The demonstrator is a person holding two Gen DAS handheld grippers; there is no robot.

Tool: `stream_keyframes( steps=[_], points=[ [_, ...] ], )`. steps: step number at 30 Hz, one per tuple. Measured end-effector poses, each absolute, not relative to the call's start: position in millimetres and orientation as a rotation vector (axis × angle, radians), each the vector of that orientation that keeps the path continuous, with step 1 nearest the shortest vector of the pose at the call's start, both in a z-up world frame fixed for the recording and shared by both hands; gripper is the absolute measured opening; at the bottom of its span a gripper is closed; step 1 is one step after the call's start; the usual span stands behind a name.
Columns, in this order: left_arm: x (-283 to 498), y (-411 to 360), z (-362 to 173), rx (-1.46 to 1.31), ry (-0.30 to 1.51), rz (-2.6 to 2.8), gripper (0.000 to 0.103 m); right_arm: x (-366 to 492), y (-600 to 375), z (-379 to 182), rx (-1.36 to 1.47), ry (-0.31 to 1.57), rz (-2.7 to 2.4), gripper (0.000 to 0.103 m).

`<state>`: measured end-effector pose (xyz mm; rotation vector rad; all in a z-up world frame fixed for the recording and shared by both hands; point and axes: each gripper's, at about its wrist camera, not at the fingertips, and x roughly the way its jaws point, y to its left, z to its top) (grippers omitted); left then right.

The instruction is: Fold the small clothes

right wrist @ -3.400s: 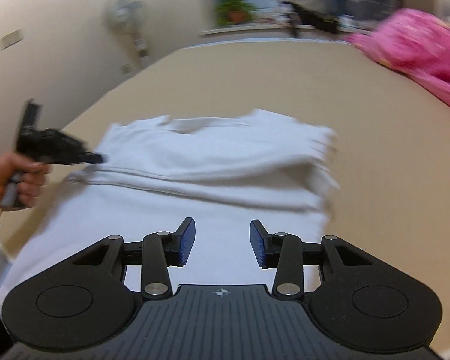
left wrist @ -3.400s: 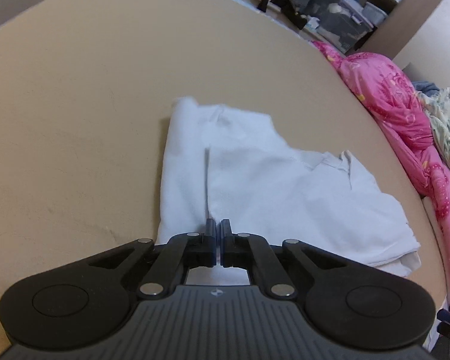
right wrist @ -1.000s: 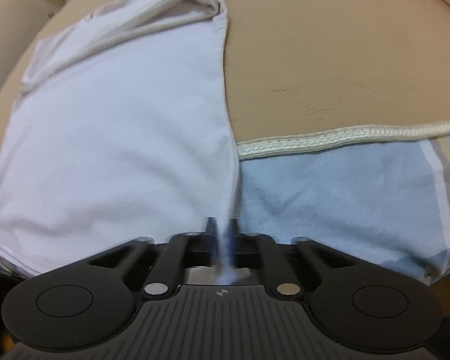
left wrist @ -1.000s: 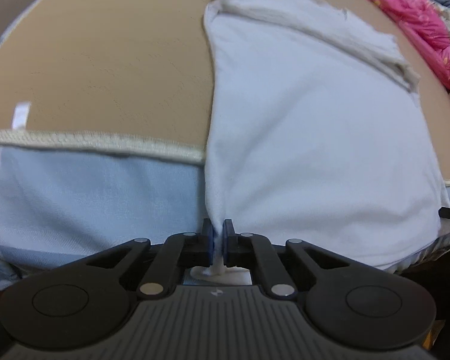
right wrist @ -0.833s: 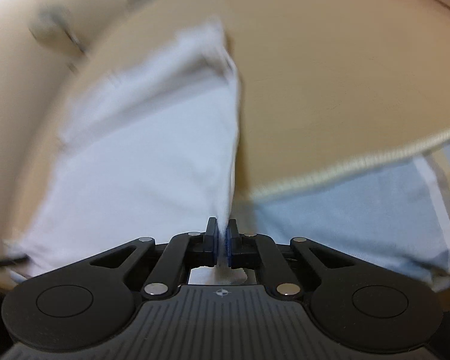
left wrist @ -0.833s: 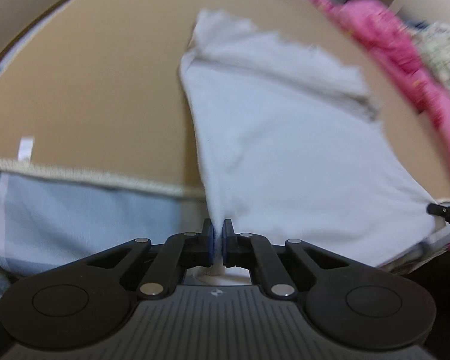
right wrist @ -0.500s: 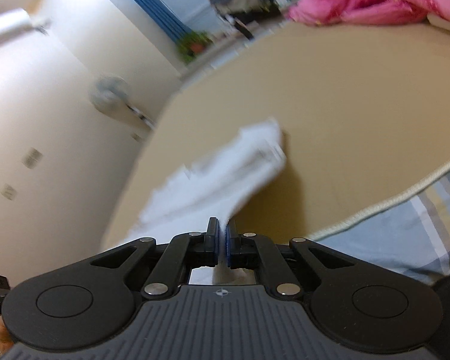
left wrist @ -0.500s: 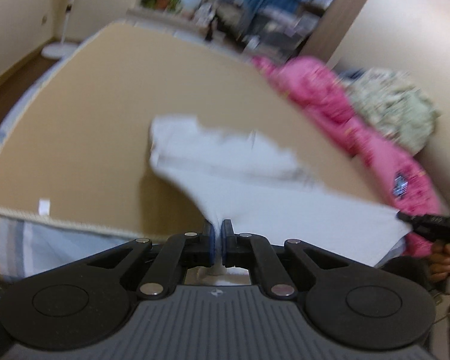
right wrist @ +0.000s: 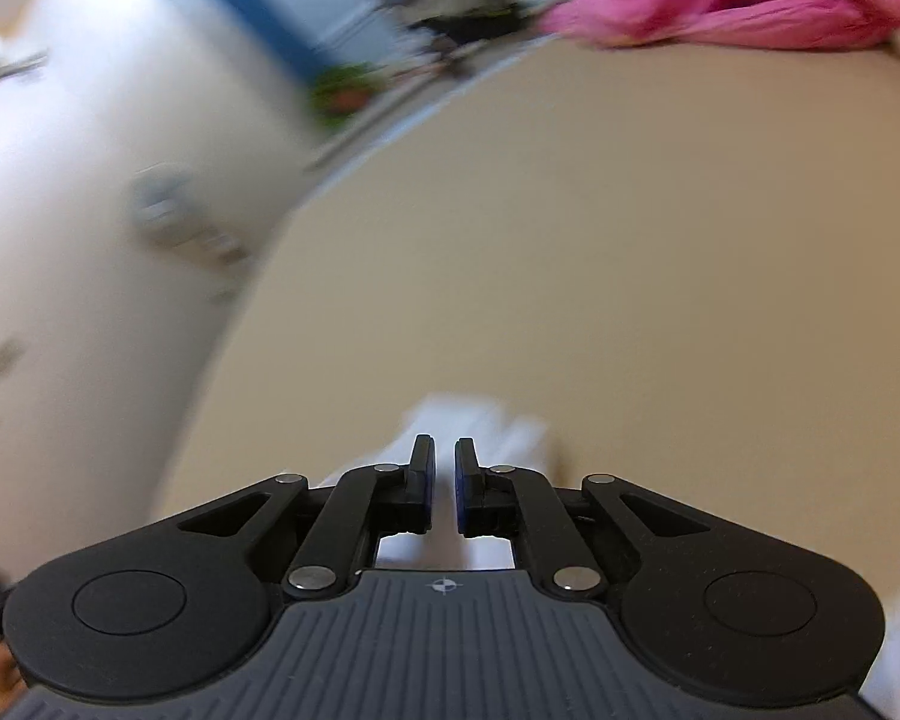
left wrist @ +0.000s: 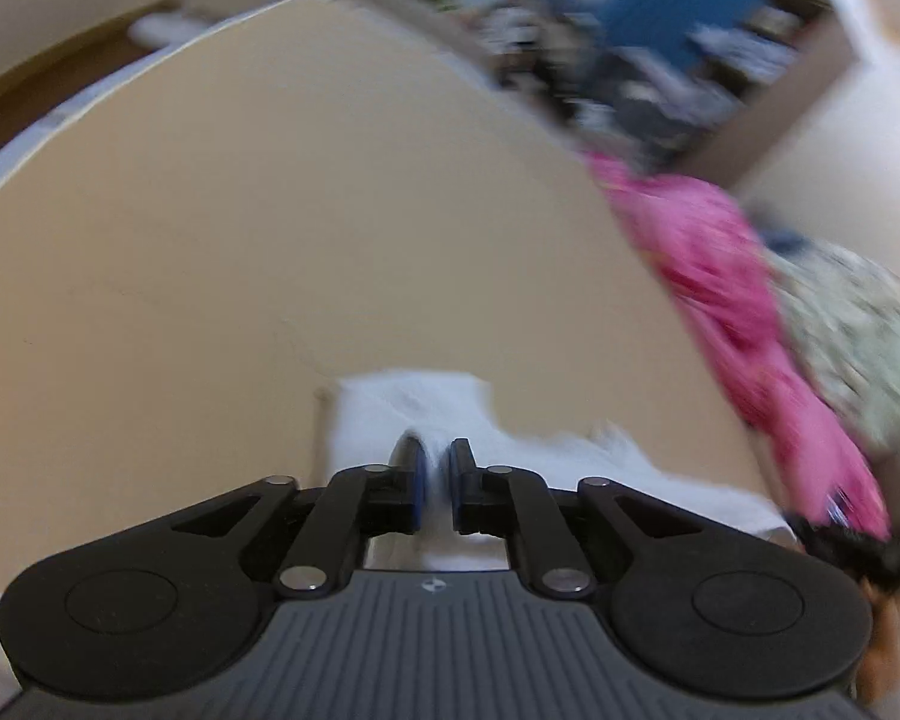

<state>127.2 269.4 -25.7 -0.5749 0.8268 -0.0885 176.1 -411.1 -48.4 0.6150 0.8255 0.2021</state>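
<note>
The white garment [left wrist: 450, 414] lies on the tan bed [left wrist: 270, 240], its near half brought over the far half. The left gripper [left wrist: 433, 468] has just been opening, cloth between its barely parted jaws. The right gripper [right wrist: 444, 471] stands nearly closed over cloth. Releasing and smoothing probably remain.

Both wrist views look steeply down, close over the tan bed [left wrist: 270, 240], sharing the white garment [left wrist: 426, 402].

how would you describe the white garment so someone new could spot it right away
Start from the wide tan bed surface filling most of the left wrist view. At its near edge, just past the left gripper, lies the white garment. It is the only plain white cloth; the bedding heaped to the right is pink.
</note>
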Motion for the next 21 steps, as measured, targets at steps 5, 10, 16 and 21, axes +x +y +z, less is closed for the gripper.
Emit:
stream_keyframes(
  steps=[5, 10, 16, 21],
  points=[
    [144.6, 286.3, -65.7, -0.595, 0.837, -0.044, 0.022, 198.0, -421.7, -100.9, 0.661, 0.841, 0.08, 0.024],
    [158.6, 267.6, -72.0, -0.403, 0.873, -0.076, 0.047, 204.9, -384.7, -104.0, 0.484, 0.882, 0.221, 0.041],
    [184.3, 256.6, -94.2, -0.413, 0.907, -0.064, 0.048, 228.1, -343.2, -123.0, 0.355, 0.914, 0.252, 0.044],
    [195.0, 248.3, -103.7, -0.428, 0.879, -0.071, 0.048, 236.9, -322.5, -123.5, 0.283, 0.881, 0.233, 0.044]
  ],
)
